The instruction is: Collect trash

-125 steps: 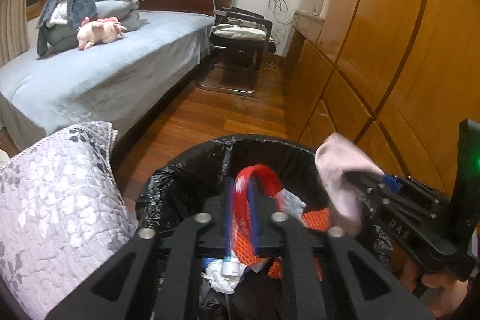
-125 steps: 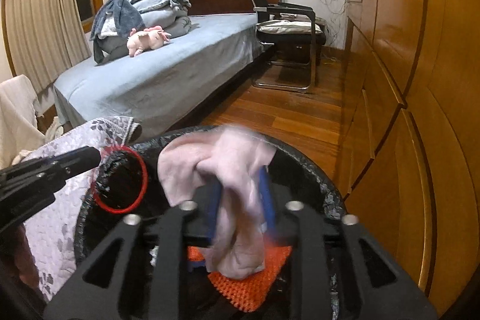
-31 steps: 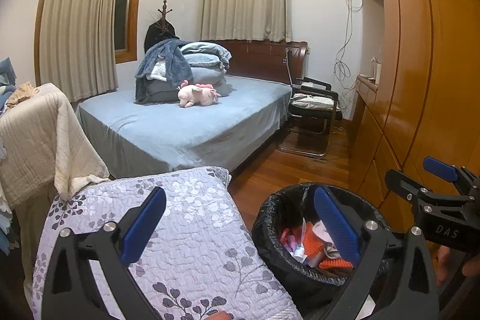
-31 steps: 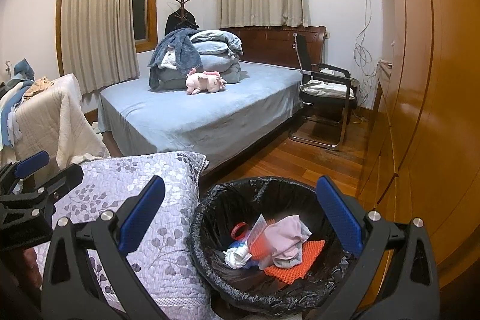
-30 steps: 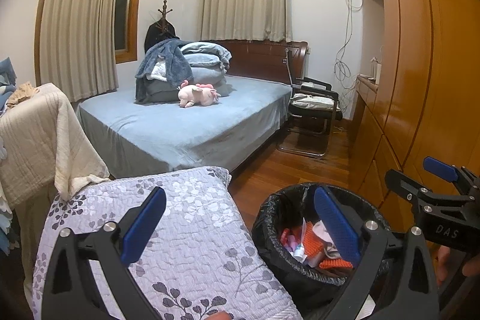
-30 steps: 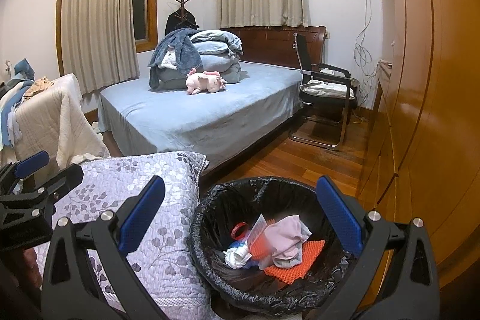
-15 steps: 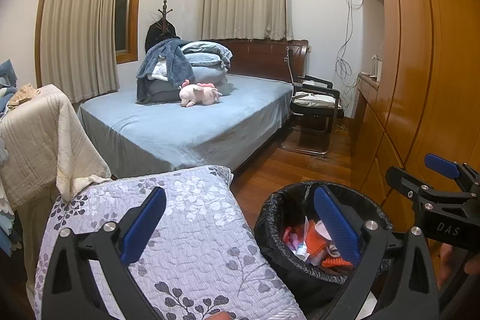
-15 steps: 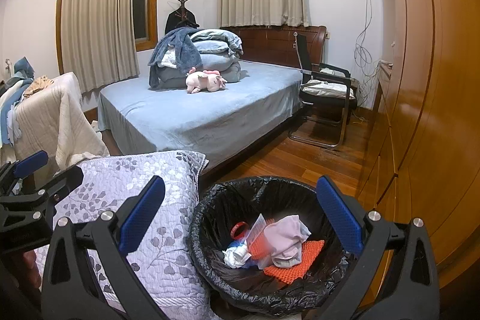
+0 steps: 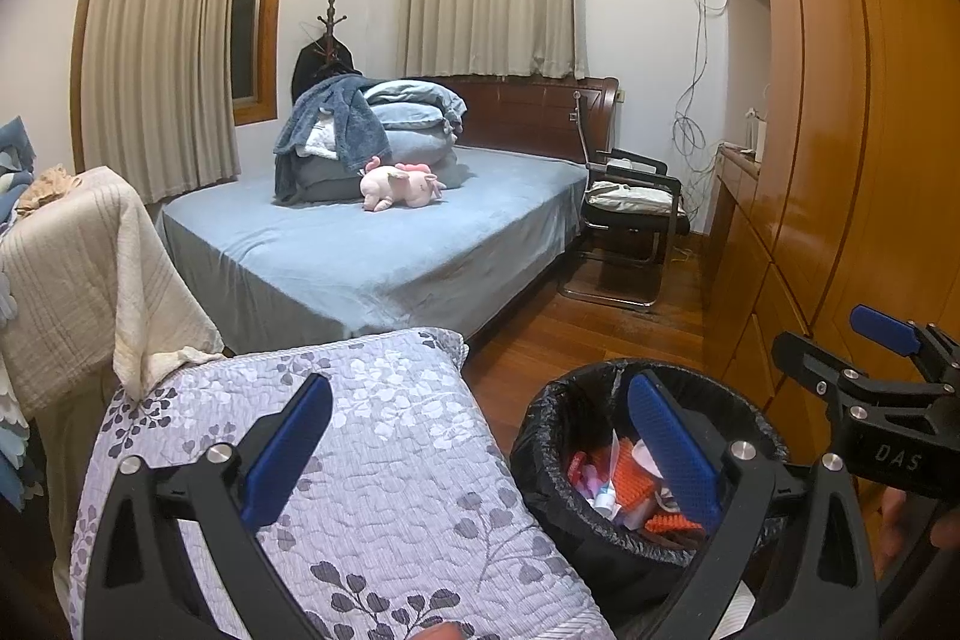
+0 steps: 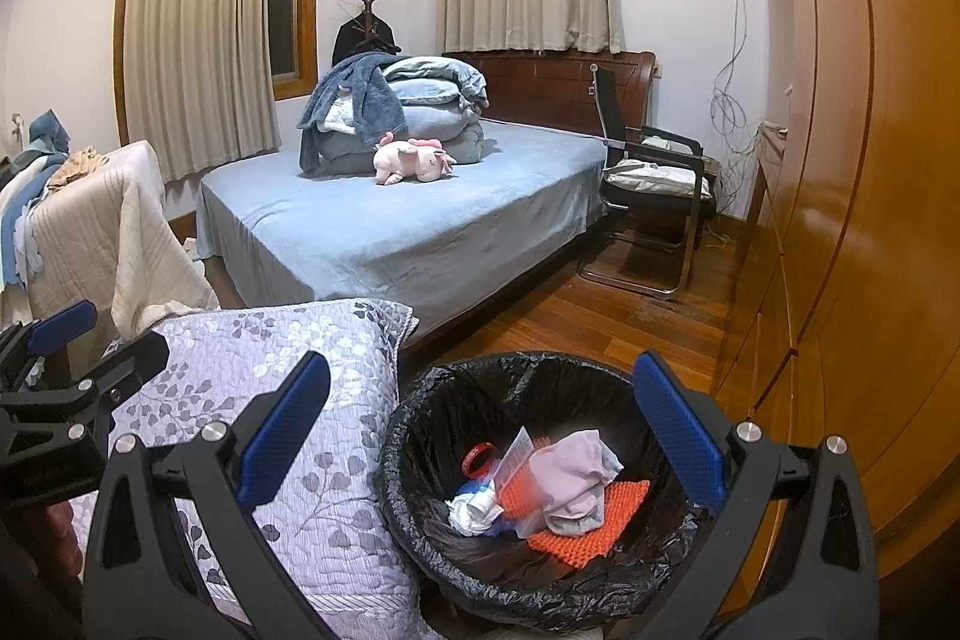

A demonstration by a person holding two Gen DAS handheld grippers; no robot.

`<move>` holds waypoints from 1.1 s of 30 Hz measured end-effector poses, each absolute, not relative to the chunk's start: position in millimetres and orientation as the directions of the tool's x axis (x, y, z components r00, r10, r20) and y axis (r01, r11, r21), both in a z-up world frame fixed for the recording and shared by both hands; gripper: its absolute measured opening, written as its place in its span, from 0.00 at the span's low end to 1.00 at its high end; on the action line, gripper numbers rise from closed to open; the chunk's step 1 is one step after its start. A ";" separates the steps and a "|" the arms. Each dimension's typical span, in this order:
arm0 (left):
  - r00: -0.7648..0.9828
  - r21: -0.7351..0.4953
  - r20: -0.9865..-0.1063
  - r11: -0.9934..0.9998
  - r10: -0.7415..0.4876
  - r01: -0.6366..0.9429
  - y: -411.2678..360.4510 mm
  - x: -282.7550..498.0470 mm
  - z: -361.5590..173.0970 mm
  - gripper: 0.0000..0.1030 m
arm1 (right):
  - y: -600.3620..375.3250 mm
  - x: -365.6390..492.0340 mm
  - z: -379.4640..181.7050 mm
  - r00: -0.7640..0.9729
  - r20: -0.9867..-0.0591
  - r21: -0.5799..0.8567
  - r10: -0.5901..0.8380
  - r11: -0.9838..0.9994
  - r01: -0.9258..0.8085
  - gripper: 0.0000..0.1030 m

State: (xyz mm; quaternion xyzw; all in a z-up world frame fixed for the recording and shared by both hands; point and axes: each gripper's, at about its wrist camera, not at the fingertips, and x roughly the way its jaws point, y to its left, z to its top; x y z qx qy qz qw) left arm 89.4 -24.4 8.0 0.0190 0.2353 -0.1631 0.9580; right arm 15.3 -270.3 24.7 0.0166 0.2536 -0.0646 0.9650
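- Hard to see: bottom of the bin (image 10: 420, 436) was cut off in both views, and in the left cam the left gripper's right finger covered part of the trash. Small bits under the pile were too jumbled to ID. A hand edge showed at far right of the left cam, mostly out of frame.
- Left gripper (image 9: 480, 448) was wide open w/ nothing between the blue pads, hanging over the quilt (image 9: 372, 460) and bin rim.
- Right gripper (image 10: 480, 436) was spread wide too, empty, right above the bin.
- Trash was all inside the bin: 1 pink cloth (image 10: 573, 481) on top, 1 orange mesh pad (image 10: 606, 517) under it, 1 red ring (image 10: 480, 457) toward the left, 1 crumpled white wad (image 10: 471, 508), plus clear plastic and something blue I couldn't make out.
- Counts: 1 bin w/ black liner, 2 grippers, 1 bed (image 10: 390, 232), 1 pink plush (image 10: 414, 163) on it, 1 chair (image 10: 657, 196), 2 curtained windows, 1 coat rack in the corner.
- Room: bedroom, wood plank floor (image 10: 600, 316), wooden wardrobe (image 10: 852, 160) along the right wall, blue sheet on the bed w/ a heap of folded bedding at the head end. Bin sat just beside the quilt, btw it and the wardrobe. Beige blanket draped over something at left.
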 end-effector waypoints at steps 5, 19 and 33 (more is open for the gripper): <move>0.836 -0.041 -0.457 0.946 -0.304 0.322 -25.0 90.0 7.9 0.94 | -269.7 15.3 24.4 0.863 -0.492 0.000 -0.116 0.991 0.133 0.95; 0.834 -0.040 -0.460 0.946 -0.304 0.323 -24.1 90.7 6.8 0.94 | -269.0 14.7 25.0 0.863 -0.492 -0.003 -0.117 0.991 0.133 0.95; 0.833 -0.040 -0.462 0.946 -0.304 0.323 -24.8 91.2 6.3 0.94 | -267.8 15.0 24.7 0.863 -0.492 -0.002 -0.117 0.991 0.133 0.95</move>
